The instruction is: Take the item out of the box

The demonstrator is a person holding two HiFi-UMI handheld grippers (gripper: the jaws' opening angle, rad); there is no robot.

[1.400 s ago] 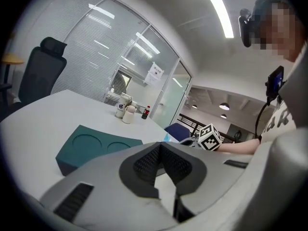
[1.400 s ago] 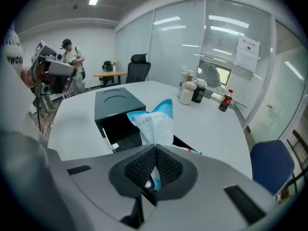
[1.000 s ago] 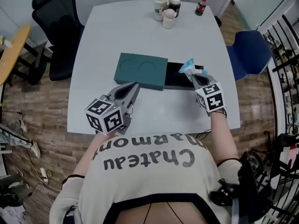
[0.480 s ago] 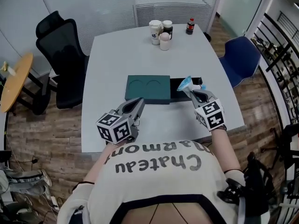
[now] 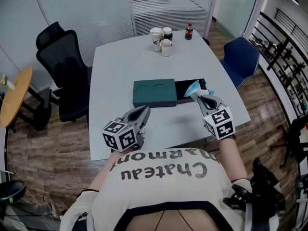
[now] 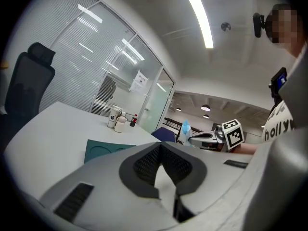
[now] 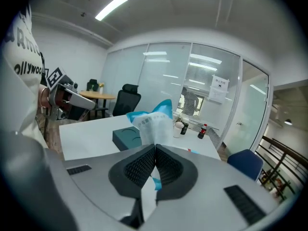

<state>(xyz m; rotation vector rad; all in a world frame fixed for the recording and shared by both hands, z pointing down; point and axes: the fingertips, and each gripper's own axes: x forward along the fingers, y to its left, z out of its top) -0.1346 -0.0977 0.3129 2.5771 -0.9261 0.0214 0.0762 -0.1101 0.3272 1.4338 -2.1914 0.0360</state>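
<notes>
**Right gripper** (image 7: 155, 149): the ribbed pads (image 7: 140, 166) are pressed together on the lower edge of a blue-and-white packet (image 7: 153, 123). The packet stands upright above the jaws, and its corner shows below them.

**Left gripper** (image 6: 161, 147): the pads meet at their tips with nothing between them. It hangs idle over the near left part of the table (image 5: 115, 71), well apart from the packet.

**Outward from the grip.** In the head view the packet (image 5: 193, 86) is over the right end of the box (image 5: 183, 86). The box's black tray sticks out to the right of its green cover (image 5: 154, 93). The packet appears raised off the tray rather than resting in it, though how high it sits cannot be told.

**Far end of the table.** Some cups (image 5: 160, 36) and a small bottle (image 5: 188, 31) stand there, clear of the work.

**Step in hand.** Judging from this, the packet is gripped and lifted, so the removal is nearly done.

**Next move.**
- Carry the packet sideways or nearward, away from the tray, to bare table.
- Lower it there, then part the jaws.
- The thin, limp wrapper may sag or slip in so narrow a pinch, so a steady, level carry is advisable.
- The left gripper may be needed only if the box shifts.
</notes>
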